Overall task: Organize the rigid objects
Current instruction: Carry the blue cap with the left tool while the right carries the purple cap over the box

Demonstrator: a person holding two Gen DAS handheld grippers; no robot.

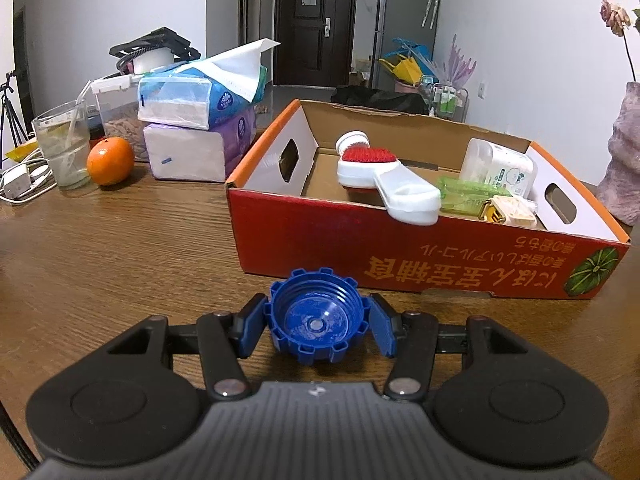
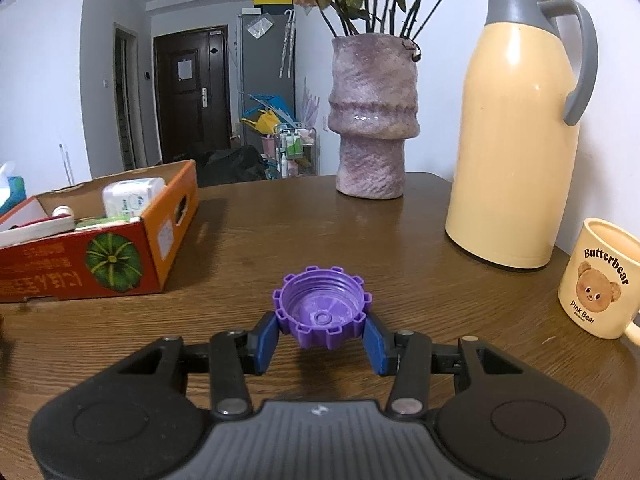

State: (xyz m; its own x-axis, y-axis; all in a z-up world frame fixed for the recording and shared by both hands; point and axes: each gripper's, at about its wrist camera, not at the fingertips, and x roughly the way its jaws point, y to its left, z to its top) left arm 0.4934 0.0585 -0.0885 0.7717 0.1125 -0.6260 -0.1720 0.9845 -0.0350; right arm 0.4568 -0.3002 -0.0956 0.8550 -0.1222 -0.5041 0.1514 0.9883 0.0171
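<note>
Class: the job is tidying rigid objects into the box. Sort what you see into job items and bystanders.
Job items: blue cap, purple cap, cardboard box.
Bystanders: orange, tissue packs, vase, thermos, mug.

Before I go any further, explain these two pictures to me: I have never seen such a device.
Each picture comes from a camera mounted on a hand-held two-finger gripper, looking along its fingers; a person carries one in each hand. In the left view, the left gripper clamps a blue cap, open side up. In the right view, the right gripper clamps a purple cap. Both face a wooden table with a cardboard box that already holds a red-and-white brush. A vase, a thermos and a mug stand nearby.
</note>
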